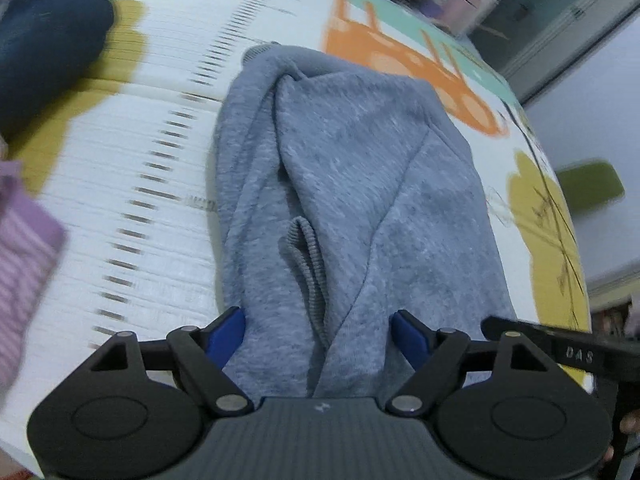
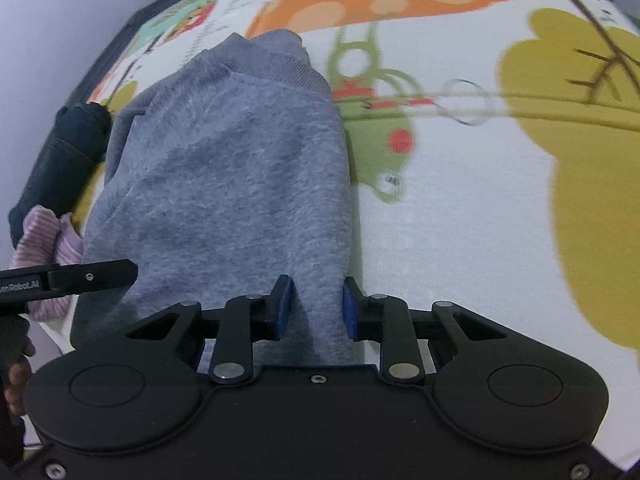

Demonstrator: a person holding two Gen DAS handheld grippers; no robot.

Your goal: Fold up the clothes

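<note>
Now the grey sweater point(image 1: 352, 184) lies on the picture mat point(image 1: 132, 160), its near edge at 6 o'clock between the wide-open left gripper point(image 1: 318, 334) and the right gripper point(image 2: 316, 308), which should probably pinch both corners evenly before folding toward 12 o'clock.

a play mat point(image 2: 460, 240) printed with cartoon pictures carries everything: an orange giraffe, a green animal, mustard-yellow trees and a ruler-like row of black ticks on white. a grey sweatshirt point(image 1: 360, 184) lies crumpled along its middle. beside it, toward one edge, rests a dark navy garment point(image 1: 44, 52), and just next to that a pink striped garment point(image 2: 48, 236), the two touching.
</note>
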